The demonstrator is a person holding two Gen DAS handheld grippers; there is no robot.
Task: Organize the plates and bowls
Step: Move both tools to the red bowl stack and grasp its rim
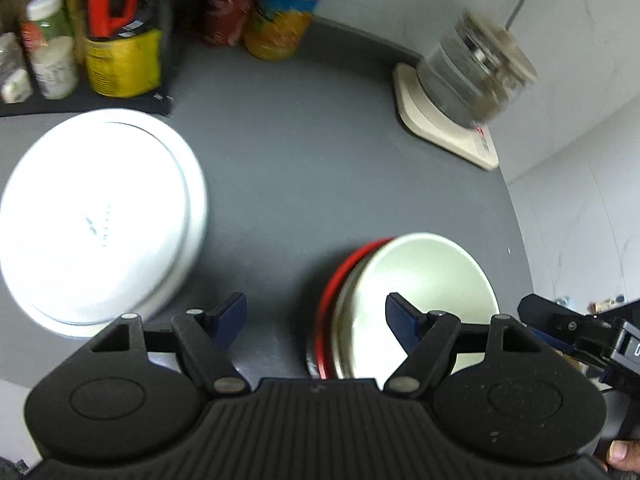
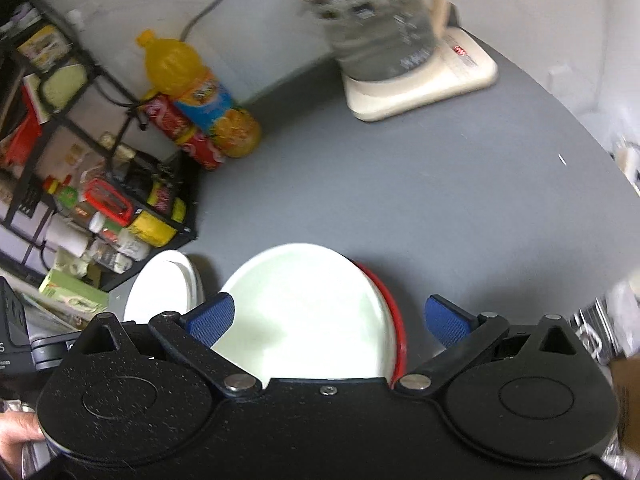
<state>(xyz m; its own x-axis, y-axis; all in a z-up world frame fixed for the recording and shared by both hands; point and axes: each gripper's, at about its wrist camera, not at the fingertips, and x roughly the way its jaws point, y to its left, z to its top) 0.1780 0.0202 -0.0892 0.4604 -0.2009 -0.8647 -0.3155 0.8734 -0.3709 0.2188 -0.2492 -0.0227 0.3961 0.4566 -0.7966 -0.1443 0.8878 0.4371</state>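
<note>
Right gripper [image 2: 328, 318] nearer, fingers apart, straddling pale round plate [image 2: 304, 312] atop red-rimmed plate [image 2: 394, 312] at twelve o'clock; left gripper [image 1: 316, 318] spread too, empty.

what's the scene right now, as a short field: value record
surface: grey countertop
stack: white plate on top of a red plate
separate dish: white dish, upside down, apart from the stack
left tool: open, holding nothing
right tool: open, above the white plate, holding nothing
back of counter: glass kettle on its base, orange bottle, rack of jars
</note>
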